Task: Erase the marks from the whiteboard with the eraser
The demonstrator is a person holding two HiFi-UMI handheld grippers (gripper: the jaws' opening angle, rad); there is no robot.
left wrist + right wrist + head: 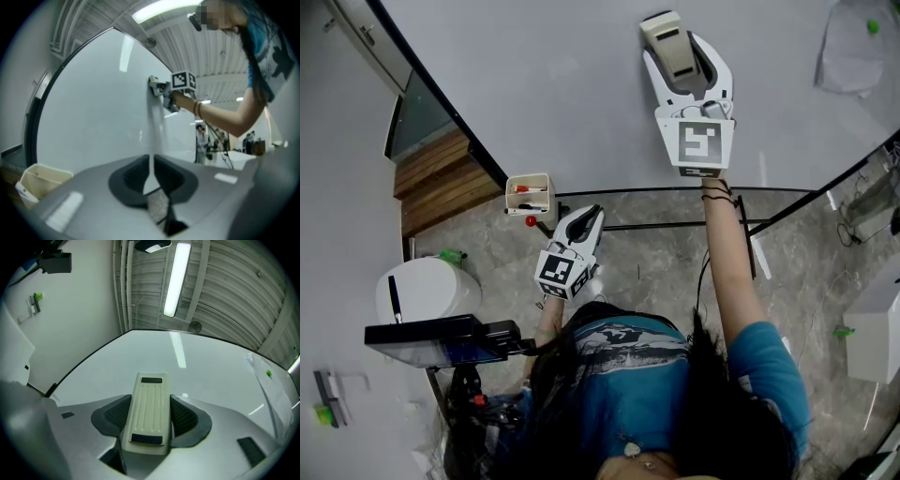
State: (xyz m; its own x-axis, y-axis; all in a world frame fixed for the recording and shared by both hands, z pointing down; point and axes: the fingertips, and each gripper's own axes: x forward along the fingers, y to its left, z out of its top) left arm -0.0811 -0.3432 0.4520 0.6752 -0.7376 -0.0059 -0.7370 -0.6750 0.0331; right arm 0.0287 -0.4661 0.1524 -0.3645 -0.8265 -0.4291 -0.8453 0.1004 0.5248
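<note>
The whiteboard (pixel 562 84) fills the upper head view, and I see no marks on it in any view. My right gripper (pixel 682 58) is raised against it, shut on a cream eraser (pixel 669 42) that lies lengthwise between the jaws. In the right gripper view the eraser (pixel 150 411) points at the bare board (pixel 197 376). My left gripper (pixel 584 221) hangs low near the board's bottom edge, shut with nothing in it. The left gripper (pixel 151 165) looks up along the board at the right gripper (pixel 161 90).
A cream marker tray (pixel 530 194) with pens hangs at the board's lower edge beside my left gripper. Black stand bars (pixel 675 225) run under the board. A white bin (pixel 427 289) and a black device (pixel 441 339) stand at lower left. A plastic sheet (pixel 853 47) clings at top right.
</note>
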